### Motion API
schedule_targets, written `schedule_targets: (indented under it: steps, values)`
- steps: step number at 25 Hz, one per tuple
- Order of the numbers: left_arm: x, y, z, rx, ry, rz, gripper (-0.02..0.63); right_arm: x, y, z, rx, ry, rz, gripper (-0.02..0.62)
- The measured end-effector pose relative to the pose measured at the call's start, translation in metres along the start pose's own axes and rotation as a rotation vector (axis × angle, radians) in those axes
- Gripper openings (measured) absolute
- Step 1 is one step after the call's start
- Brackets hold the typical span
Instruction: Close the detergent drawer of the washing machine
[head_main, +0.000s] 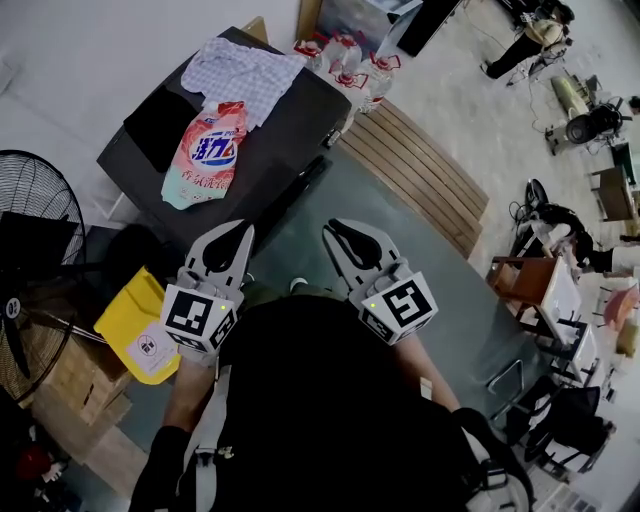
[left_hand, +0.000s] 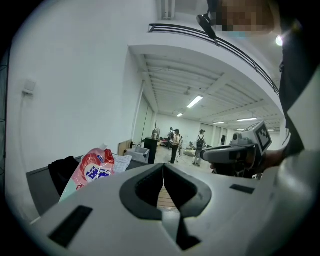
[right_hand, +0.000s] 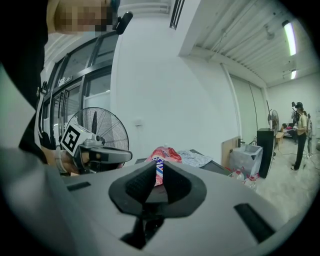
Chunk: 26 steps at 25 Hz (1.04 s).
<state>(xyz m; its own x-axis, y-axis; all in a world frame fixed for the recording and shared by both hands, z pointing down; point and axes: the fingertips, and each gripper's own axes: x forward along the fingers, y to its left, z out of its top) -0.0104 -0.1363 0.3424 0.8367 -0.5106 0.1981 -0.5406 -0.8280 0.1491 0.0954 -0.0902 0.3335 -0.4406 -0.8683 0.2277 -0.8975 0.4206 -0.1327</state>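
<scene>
Looking down in the head view, meets first a grey-green surface (head_main: 450, 290) ahead of the person, bordered on its far side by a wooden slatted panel (head_main: 430, 170). Shows beyond these, at upper left, a dark grey box-like unit (head_main: 290, 120), well apart from both grippers. Cannot make out the detergent drawer on it in any view, so cannot tell where it sits or whether it is pushed in. Finds at the left edge a black fan (head_main: 30, 260), and near it, lower, a yellow bag (head_main: 135, 320). Finds on top of the unit a red and white detergent pouch (head_main: 207, 150) lying flat, a checked cloth (head_main: 245, 70) behind it and a black garment (head_main: 160, 120) just beside it. Shows the left gripper (head_main: 243, 235) and the right gripper (head_main: 332, 232) side by side, near the body, both pointing toward the unit. Shows the left jaws pressed together with nothing between them, and the right jaws together too except for a thin slit, also empty. Ends with a pack of bottles (head_main: 345, 60) near the far corner of the unit.
</scene>
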Motion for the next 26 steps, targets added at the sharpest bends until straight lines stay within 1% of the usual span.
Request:
schedule_targets:
  steps: [5,16,19,26]
  values:
    - [-0.006,0.007,-0.006,-0.026,0.008,-0.002,0.012,0.007,0.003,-0.005,0.013,0.025,-0.016,0.038]
    - [-0.021,0.032,-0.013,-0.046,0.022,0.025,0.012,0.031,0.02,-0.006,0.023,0.043,0.022,0.038]
    - [-0.025,0.036,-0.014,-0.048,0.027,0.032,0.012,0.036,0.024,-0.006,0.041,0.044,0.029,0.038]
    - [-0.036,0.05,-0.012,-0.064,-0.004,0.033,0.011,0.052,0.03,-0.009,0.044,0.055,0.037,0.038]
